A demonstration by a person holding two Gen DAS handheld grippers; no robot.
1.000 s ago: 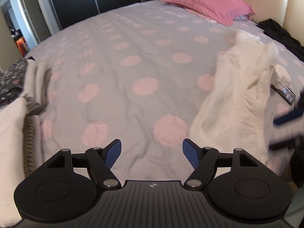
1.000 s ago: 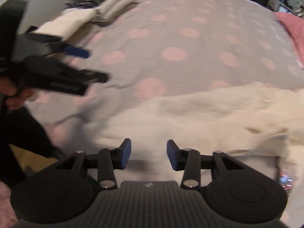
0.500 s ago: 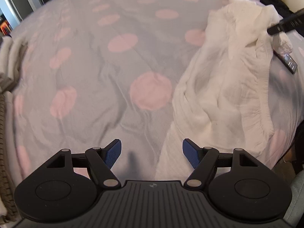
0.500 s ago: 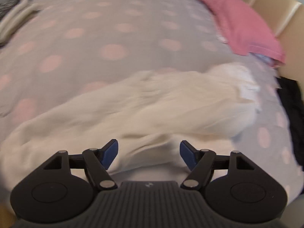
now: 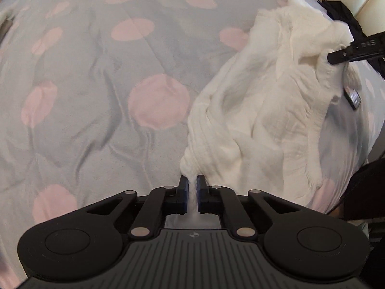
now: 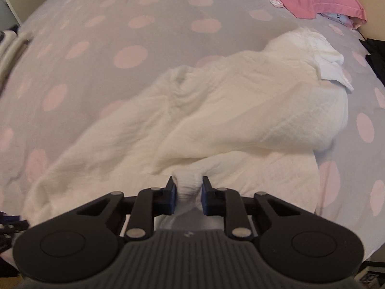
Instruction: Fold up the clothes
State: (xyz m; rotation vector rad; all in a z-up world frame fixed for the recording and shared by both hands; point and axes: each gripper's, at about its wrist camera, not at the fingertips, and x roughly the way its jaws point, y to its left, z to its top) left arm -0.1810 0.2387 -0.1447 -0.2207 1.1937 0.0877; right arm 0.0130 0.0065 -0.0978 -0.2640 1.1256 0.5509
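Left-wrist view: a crumpled cream-white crinkle-weave garment point(image 5: 259, 106) is seen lying bunched on the grey bedspread with pink dots point(image 5: 96, 77), near the bed's edge. Half a second ago both tools stood wide over it; now the left gripper point(image 5: 191, 187) is clamped almost fully on a thin corner, and the right gripper point(image 6: 188, 190) is noted closing on a thicker bunched fold. With two edges secured, lifting and spreading is judged next.

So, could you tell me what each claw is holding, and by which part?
Both hold the white garment: the left claw pinches a thin bunched edge, and the right claw, jaws closing, grips a thicker gathered fold.
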